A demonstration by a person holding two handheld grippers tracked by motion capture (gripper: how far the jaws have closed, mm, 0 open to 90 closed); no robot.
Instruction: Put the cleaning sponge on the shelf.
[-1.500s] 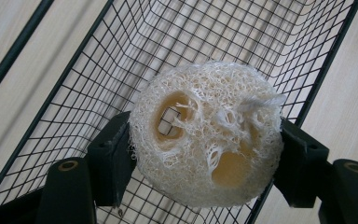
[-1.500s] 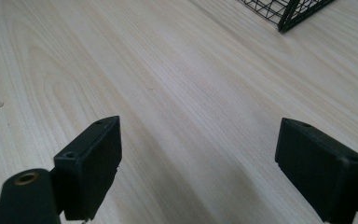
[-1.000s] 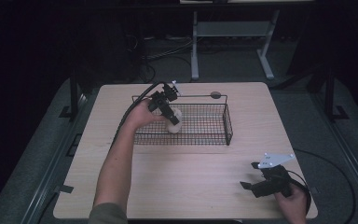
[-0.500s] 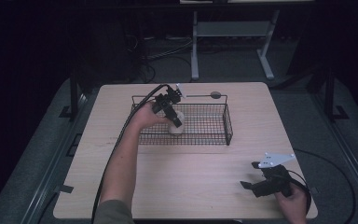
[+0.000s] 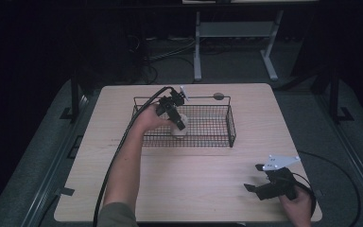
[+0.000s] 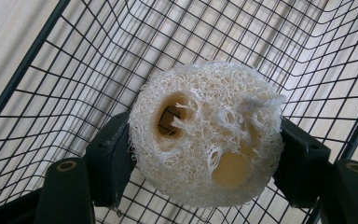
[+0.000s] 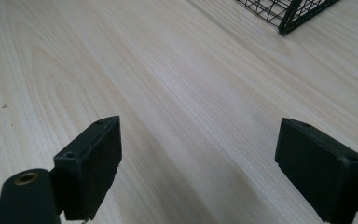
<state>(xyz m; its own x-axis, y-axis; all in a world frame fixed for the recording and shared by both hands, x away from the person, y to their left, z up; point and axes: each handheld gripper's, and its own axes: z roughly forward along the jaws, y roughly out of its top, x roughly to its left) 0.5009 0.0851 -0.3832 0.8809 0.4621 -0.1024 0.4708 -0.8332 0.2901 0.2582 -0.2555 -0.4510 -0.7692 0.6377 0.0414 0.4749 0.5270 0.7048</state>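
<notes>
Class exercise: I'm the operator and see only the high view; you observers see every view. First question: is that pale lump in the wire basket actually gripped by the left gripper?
Observer: Yes. The left gripper has its jaws pressed on both sides of a loofah, inside the wire basket.
Operator: Is the loofah solid?
Observer: No, a hole runs through it; mesh shows behind.
Operator: And the right gripper?
Observer: The right gripper has its jaws wide open over the table, with nothing between them.
</notes>
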